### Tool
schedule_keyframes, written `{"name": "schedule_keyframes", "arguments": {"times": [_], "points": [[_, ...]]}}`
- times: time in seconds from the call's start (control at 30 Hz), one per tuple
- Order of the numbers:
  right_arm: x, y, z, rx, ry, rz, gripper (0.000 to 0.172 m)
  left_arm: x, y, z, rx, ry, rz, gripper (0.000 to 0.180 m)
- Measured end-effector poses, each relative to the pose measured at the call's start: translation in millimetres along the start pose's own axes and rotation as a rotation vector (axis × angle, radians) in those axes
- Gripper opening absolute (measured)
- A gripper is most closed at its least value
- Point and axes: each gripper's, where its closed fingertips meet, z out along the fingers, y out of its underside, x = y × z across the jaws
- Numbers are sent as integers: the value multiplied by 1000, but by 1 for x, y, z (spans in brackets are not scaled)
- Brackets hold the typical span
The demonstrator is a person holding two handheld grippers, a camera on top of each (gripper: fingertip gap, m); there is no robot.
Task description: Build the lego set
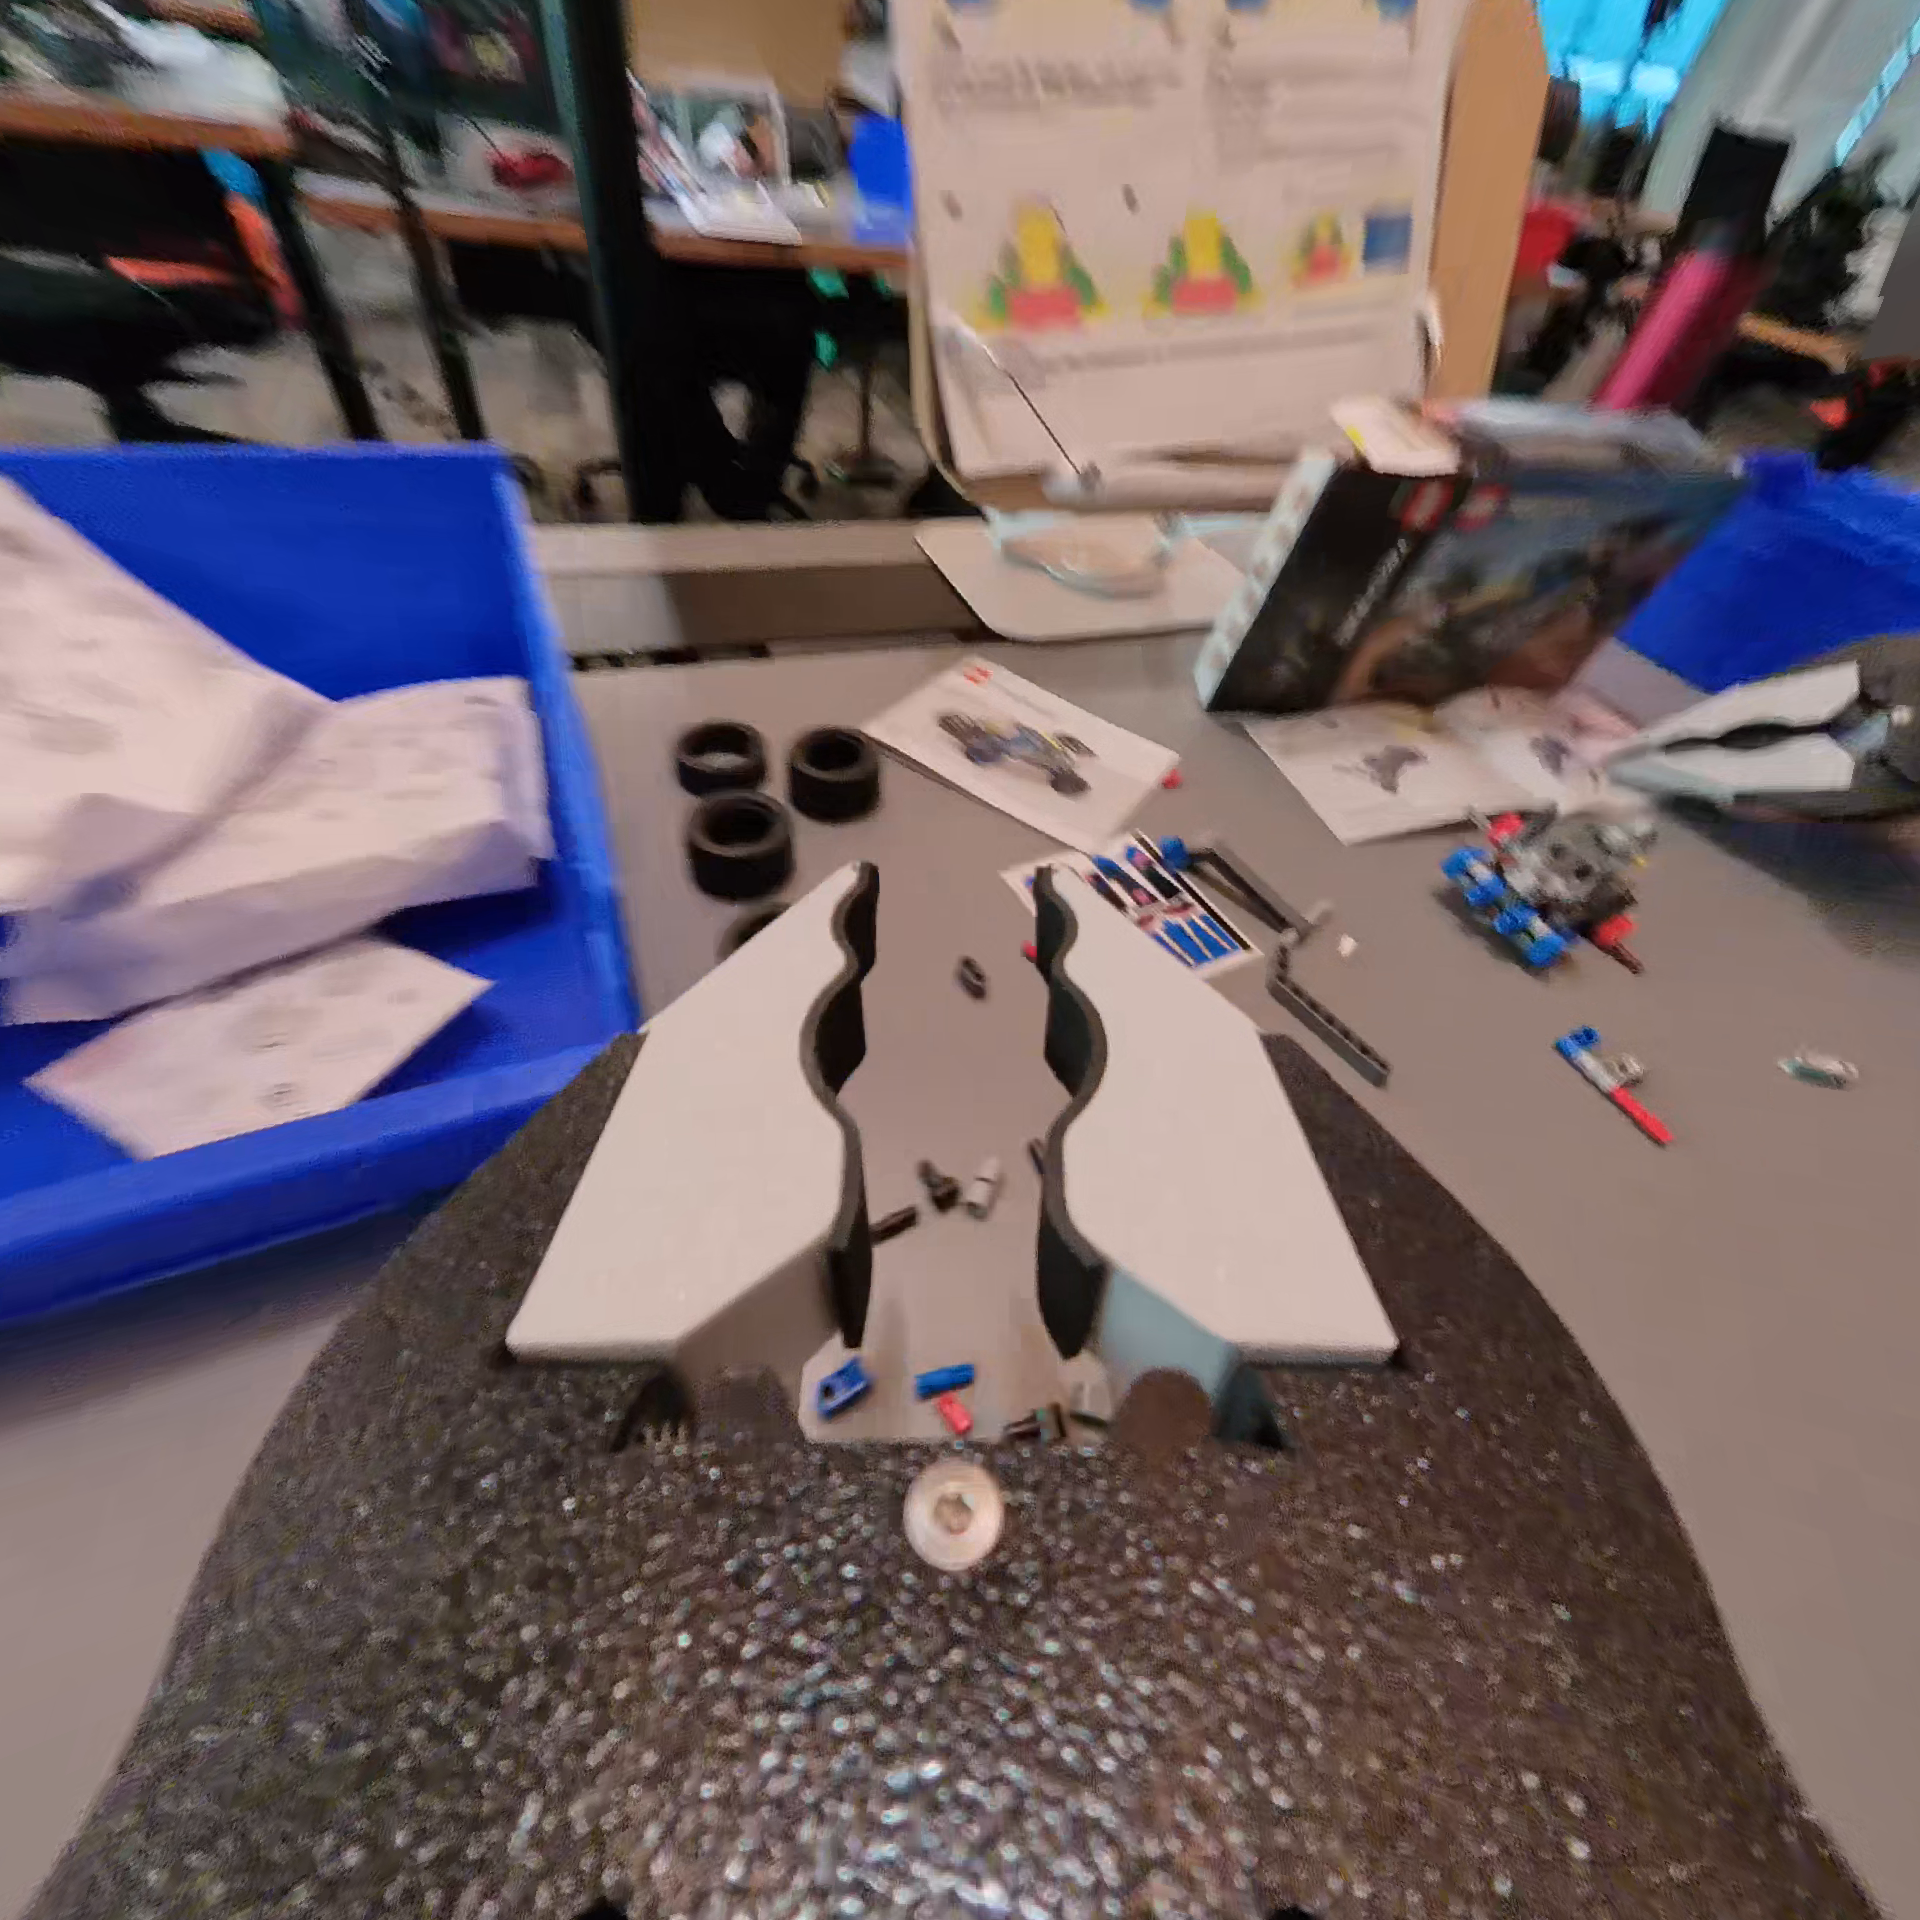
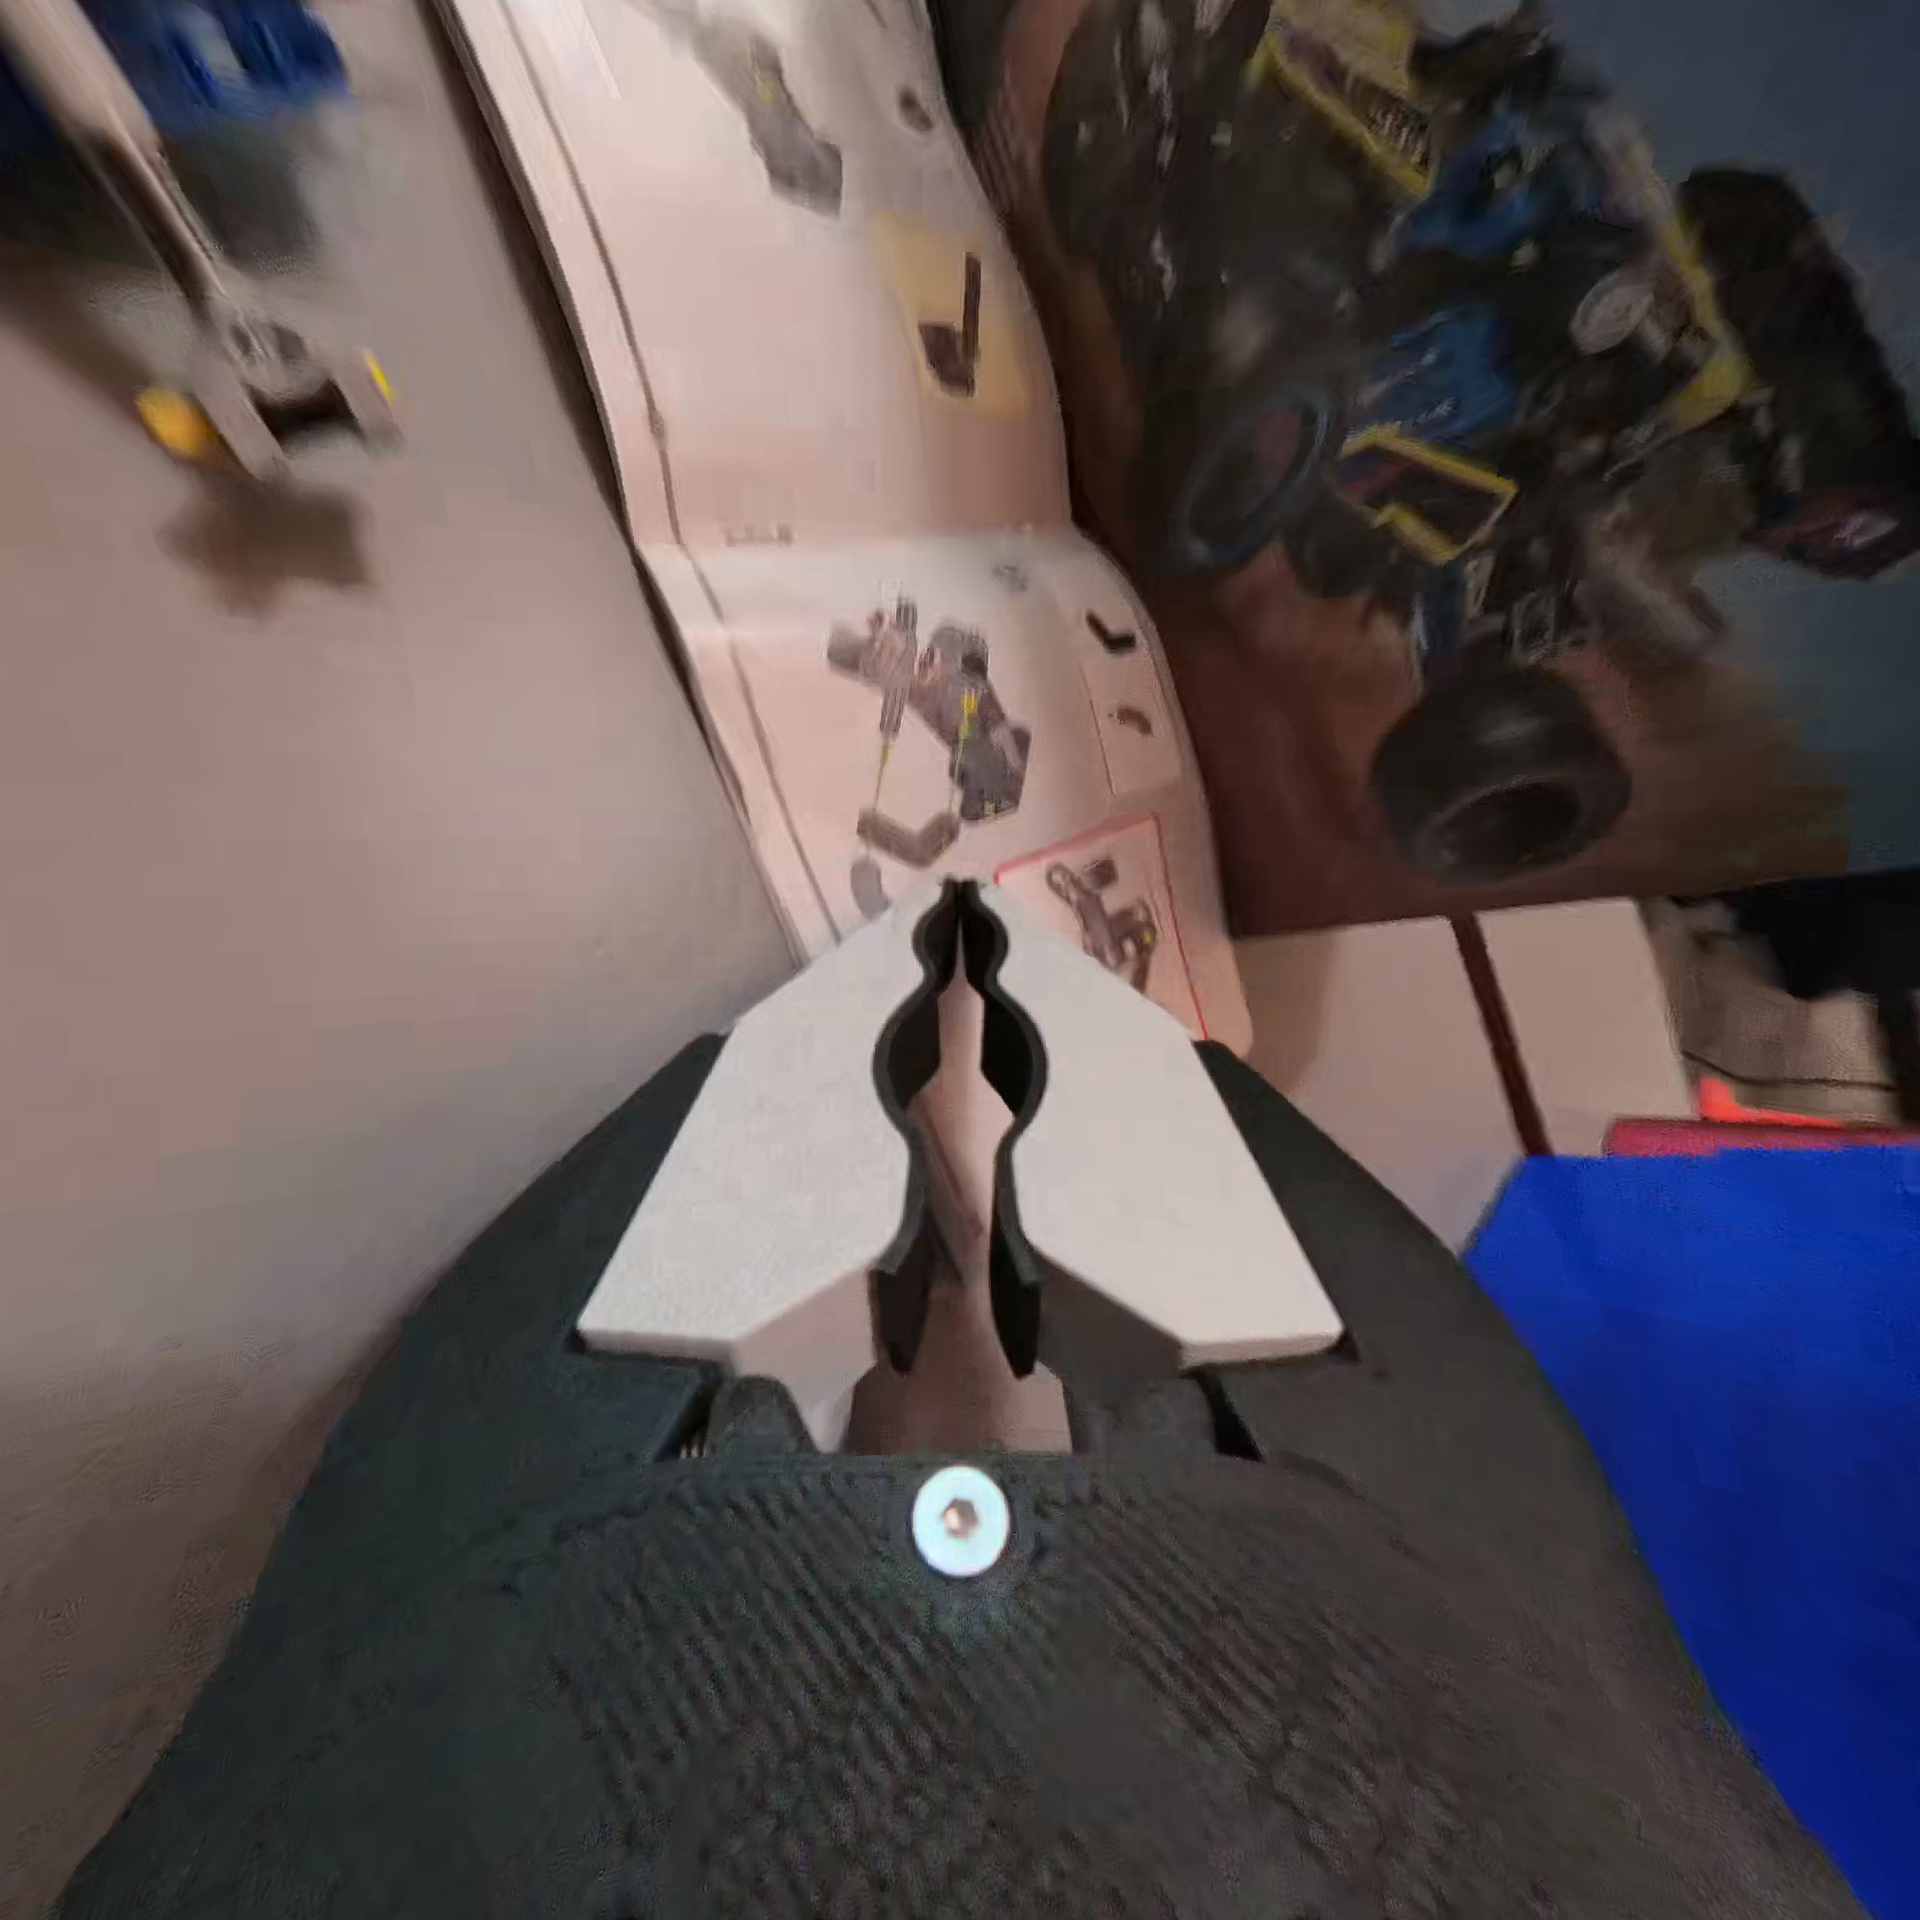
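We saw a blue bin [image 1: 312, 582] with white bags at the left of the grey table [image 1: 1558, 1247], and a toy box [image 1: 1475, 582] far right. Our left gripper [image 1: 956, 894] hung spread over the table, nothing between its fingers; three tyres [image 1: 769, 800] lay just ahead, one small black piece [image 1: 971, 977] below. Our right gripper [image 2: 961, 894] was pressed together, over an open booklet [image 2: 914, 675].
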Motion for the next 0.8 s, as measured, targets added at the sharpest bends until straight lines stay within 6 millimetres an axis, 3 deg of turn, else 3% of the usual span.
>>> {"name": "schedule_keyframes", "arguments": {"times": [0.07, 0.2, 0.4, 0.53, 0.6, 0.7, 0.8], "points": [[1, 2, -2, 34, 65, -15, 0, 22, 18, 27, -93, 60, 46, 28], [0, 20, -19, 8, 18, 99, 0, 61, 45, 68, -231, 143, 181, 31], [-9, 44, -48, -12, -4, 261, 0, 97, 52, 103, -237, 225, 284, 30], [-9, 65, -66, -73, 34, 293, 0, 105, 50, 115, -198, 252, 281, 30], [-8, 59, -70, -24, 64, 264, 8, 108, 46, 116, -144, 274, 264, 28], [-24, 38, -60, 56, -26, 280, 0, 114, 48, 116, -122, 325, 212, 27], [-26, 27, -50, 38, 2, 186, 0, 122, 56, 116, -150, 349, 255, 27]]}}
